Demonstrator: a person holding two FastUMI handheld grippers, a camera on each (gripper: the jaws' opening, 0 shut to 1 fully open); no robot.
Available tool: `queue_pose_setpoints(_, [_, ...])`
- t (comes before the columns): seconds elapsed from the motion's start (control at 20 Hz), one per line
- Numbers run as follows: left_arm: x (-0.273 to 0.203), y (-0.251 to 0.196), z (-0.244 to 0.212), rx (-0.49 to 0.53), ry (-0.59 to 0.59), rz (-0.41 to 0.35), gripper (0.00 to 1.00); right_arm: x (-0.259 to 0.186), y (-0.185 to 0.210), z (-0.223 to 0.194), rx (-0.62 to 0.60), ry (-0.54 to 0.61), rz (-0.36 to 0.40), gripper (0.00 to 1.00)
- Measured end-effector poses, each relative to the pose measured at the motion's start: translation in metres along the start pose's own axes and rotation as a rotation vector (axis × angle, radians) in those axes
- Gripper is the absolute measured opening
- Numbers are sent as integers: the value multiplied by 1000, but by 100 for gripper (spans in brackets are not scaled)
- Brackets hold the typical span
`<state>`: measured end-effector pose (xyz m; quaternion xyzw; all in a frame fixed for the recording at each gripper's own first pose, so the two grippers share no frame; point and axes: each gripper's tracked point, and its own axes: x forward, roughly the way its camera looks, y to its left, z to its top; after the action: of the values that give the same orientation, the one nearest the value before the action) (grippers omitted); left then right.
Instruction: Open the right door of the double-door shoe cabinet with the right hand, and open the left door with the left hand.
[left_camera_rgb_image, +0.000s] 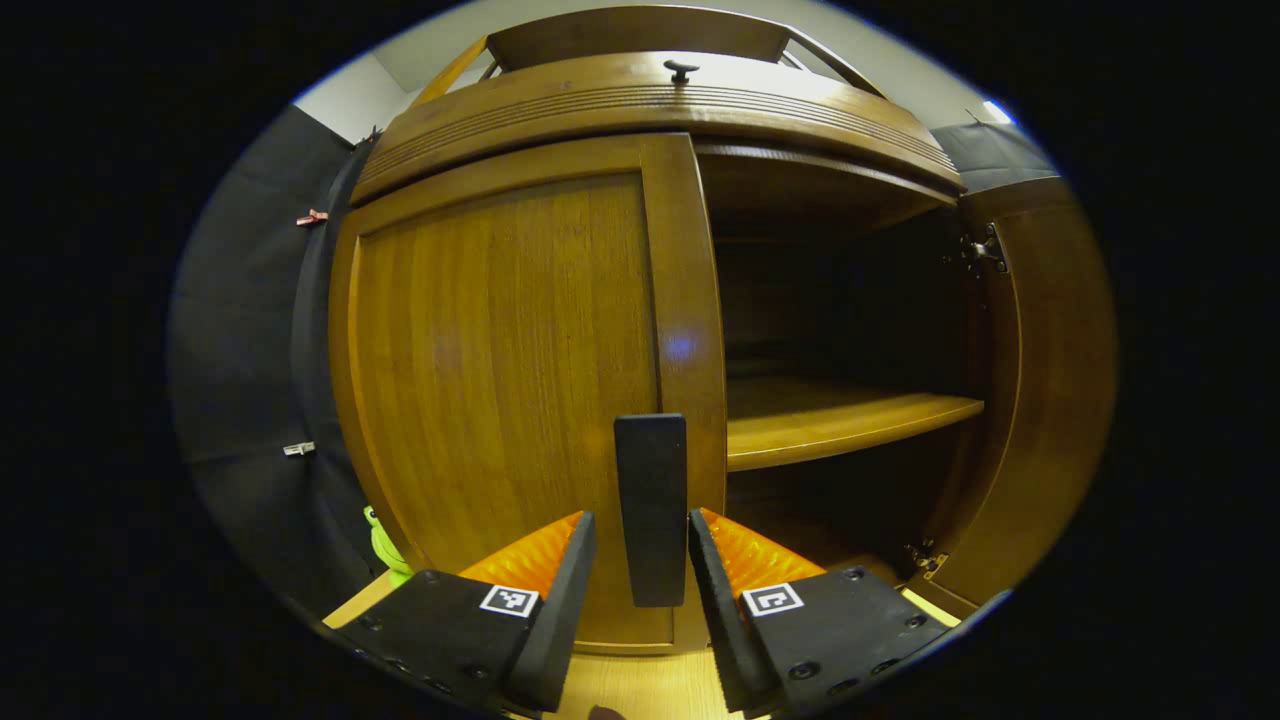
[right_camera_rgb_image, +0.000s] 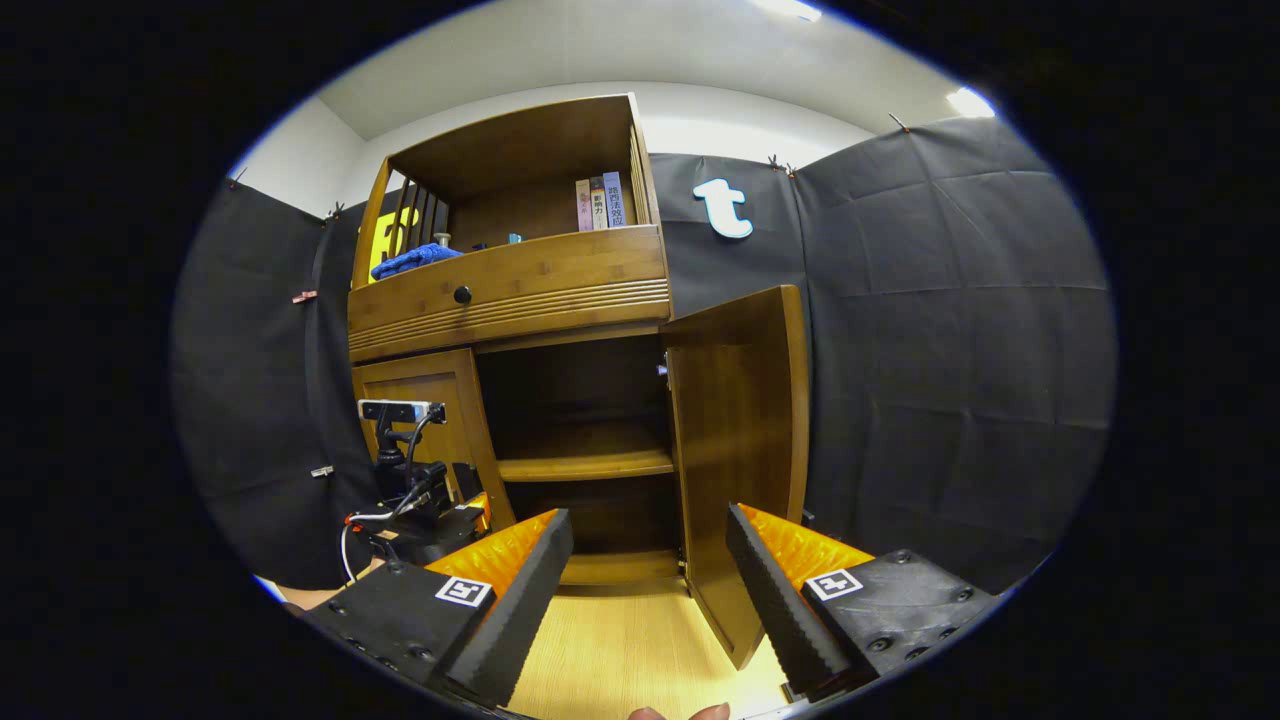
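Straddling the left door's handle (left_camera_rgb_image: 651, 510), the left claw (left_camera_rgb_image: 641, 560) gapes unclamped; right claw (right_camera_rgb_image: 650, 575) spread beside the open right door (right_camera_rgb_image: 740, 440).

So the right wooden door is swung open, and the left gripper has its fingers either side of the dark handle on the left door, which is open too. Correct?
Not quite. The left wooden door is closed, flush with the cabinet front, as the left gripper view shows. The rest holds: the right wooden door is swung open, and the left gripper has its fingers either side of the dark upright handle.
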<state>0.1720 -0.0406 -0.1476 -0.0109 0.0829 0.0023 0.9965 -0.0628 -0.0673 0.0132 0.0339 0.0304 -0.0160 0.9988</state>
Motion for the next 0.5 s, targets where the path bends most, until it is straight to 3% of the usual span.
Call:
queue_pose_setpoints(0.15, [11, -6, -5, -37, 20, -21, 49, 1, 0, -4, -7, 9, -12, 98])
queue_pose_setpoints(0.2, [13, -6, -5, -37, 18, -15, 39, 2, 0, -5, -9, 12, -13, 98])
queue_pose_setpoints(0.5, [8, -5, -9, -34, 56, -19, 33, 5, -2, -10, 7, 27, -23, 98])
